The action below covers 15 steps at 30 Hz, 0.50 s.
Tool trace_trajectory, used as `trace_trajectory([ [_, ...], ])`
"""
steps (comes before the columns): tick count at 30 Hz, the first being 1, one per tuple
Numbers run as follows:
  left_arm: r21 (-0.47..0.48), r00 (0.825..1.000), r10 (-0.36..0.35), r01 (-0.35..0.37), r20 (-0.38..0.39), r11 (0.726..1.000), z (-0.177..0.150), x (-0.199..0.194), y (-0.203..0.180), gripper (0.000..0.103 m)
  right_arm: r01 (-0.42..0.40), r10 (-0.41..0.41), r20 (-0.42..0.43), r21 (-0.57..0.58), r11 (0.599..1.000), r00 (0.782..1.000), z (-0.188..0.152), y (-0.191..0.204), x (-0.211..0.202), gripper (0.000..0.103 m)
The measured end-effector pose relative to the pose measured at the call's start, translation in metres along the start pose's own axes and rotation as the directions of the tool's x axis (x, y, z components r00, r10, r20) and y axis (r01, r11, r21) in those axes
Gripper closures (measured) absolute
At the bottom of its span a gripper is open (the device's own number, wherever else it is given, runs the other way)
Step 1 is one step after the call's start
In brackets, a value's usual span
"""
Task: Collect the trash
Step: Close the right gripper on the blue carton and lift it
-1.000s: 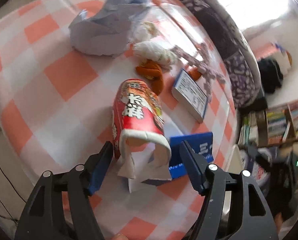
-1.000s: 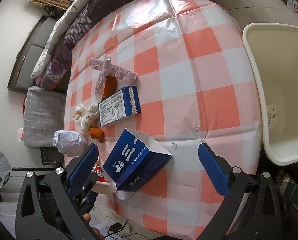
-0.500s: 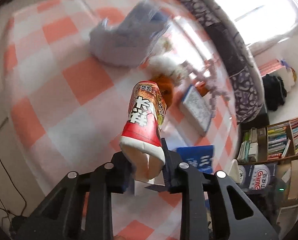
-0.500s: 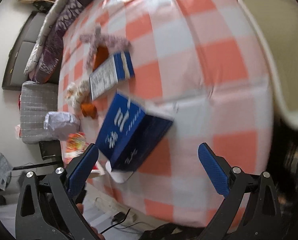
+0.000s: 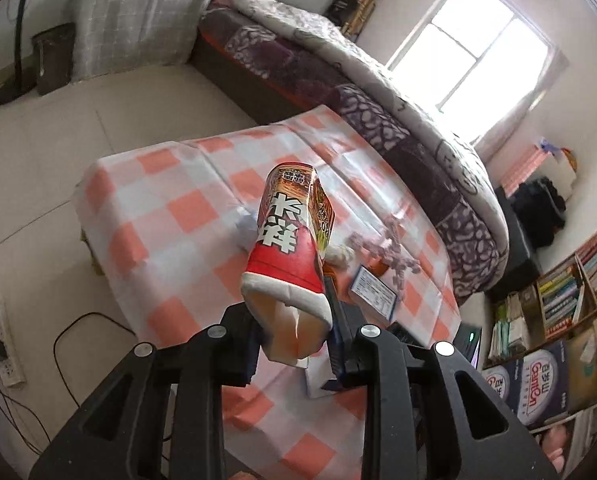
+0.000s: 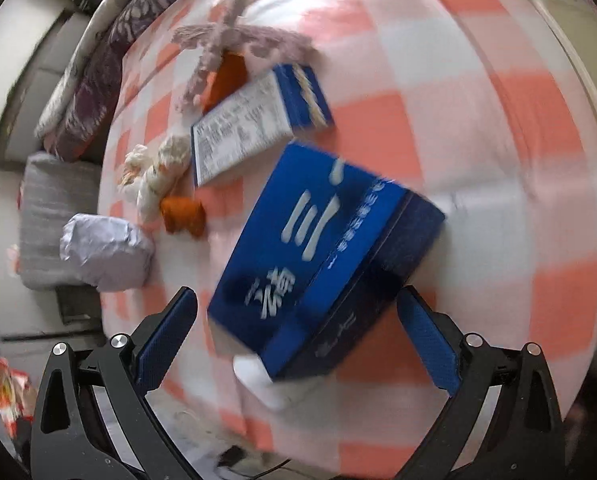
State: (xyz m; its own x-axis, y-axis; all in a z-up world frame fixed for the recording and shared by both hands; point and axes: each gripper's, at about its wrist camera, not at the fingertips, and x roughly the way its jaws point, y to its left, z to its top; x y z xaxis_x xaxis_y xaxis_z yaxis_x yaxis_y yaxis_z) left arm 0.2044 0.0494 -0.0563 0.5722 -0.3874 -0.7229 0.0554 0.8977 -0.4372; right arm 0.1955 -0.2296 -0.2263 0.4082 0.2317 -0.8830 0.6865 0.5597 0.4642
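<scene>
Lifting clear of the counter (image 5: 170,216), the left tool (image 5: 294,340) now grips the red cup (image 5: 290,248). The right tool (image 6: 298,340), jaws spread, closes on the blue box (image 6: 322,256); one piece collected.

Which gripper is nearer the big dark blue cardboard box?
Right. The open right gripper straddles the dark blue cardboard box; the left gripper holds the red cup above the table.

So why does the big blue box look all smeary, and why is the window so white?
In the right wrist view the blue box and the checked tablecloth are smeared by motion blur, worst toward the edges. In the left wrist view the picture is sharp: the red cup in the left gripper is crisp, but the window is blown out white by daylight, and the fisheye lens bends the room.
</scene>
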Motion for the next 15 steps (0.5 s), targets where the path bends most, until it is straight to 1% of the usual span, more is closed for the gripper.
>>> trace_trajectory([
  [1, -0.018, 1.000, -0.001, 0.001, -0.004, 1.000, 0.002, 0.000, 0.005, 0.075, 0.006, -0.006, -0.003, -0.008, 1.000, 1.000, 0.005, 0.001, 0.000, 0.007],
  [3, -0.040, 1.000, -0.006, 0.006, -0.004, 0.999, 0.004, -0.002, 0.009, 0.075, 0.024, -0.024, 0.017, 0.006, 1.000, 1.000, 0.008, 0.003, -0.004, 0.007],
  [7, -0.017, 1.000, 0.005, -0.005, 0.020, 1.000, 0.005, -0.010, 0.006, 0.075, 0.078, -0.078, 0.004, 0.005, 0.997, 0.997, 0.002, 0.019, 0.003, 0.007],
  [8, -0.010, 1.000, 0.007, -0.007, 0.024, 1.000, 0.004, -0.012, 0.004, 0.074, 0.124, -0.124, 0.008, -0.016, 0.992, 0.992, 0.000, 0.027, 0.010, 0.007],
  [9, -0.002, 1.000, 0.009, -0.009, 0.027, 1.000, 0.003, -0.014, 0.003, 0.074, 0.182, -0.181, 0.026, -0.038, 0.983, 0.983, -0.003, 0.034, 0.015, 0.007],
  [10, 0.002, 0.999, 0.010, -0.010, 0.030, 1.000, 0.003, -0.015, 0.003, 0.074, 0.253, -0.250, 0.063, -0.045, 0.967, 0.966, -0.005, 0.039, 0.020, 0.007],
  [12, 0.011, 0.999, 0.019, -0.019, 0.039, 1.000, 0.003, -0.018, 0.003, 0.074, 0.297, -0.294, 0.077, -0.034, 0.954, 0.953, -0.007, 0.041, 0.027, 0.007],
  [13, 0.016, 0.999, 0.025, -0.026, 0.044, 1.000, 0.004, -0.019, 0.004, 0.074, 0.311, -0.307, 0.086, -0.045, 0.949, 0.948, -0.008, 0.042, 0.029, 0.010],
  [14, 0.019, 0.998, 0.030, -0.031, 0.048, 0.999, 0.005, -0.020, 0.005, 0.074, 0.328, -0.318, 0.114, -0.082, 0.941, 0.941, -0.011, 0.045, 0.028, 0.015],
  [15, 0.019, 0.998, 0.032, -0.033, 0.049, 0.999, 0.005, -0.020, 0.006, 0.074, 0.330, -0.313, 0.138, -0.124, 0.936, 0.940, -0.013, 0.047, 0.026, 0.022],
])
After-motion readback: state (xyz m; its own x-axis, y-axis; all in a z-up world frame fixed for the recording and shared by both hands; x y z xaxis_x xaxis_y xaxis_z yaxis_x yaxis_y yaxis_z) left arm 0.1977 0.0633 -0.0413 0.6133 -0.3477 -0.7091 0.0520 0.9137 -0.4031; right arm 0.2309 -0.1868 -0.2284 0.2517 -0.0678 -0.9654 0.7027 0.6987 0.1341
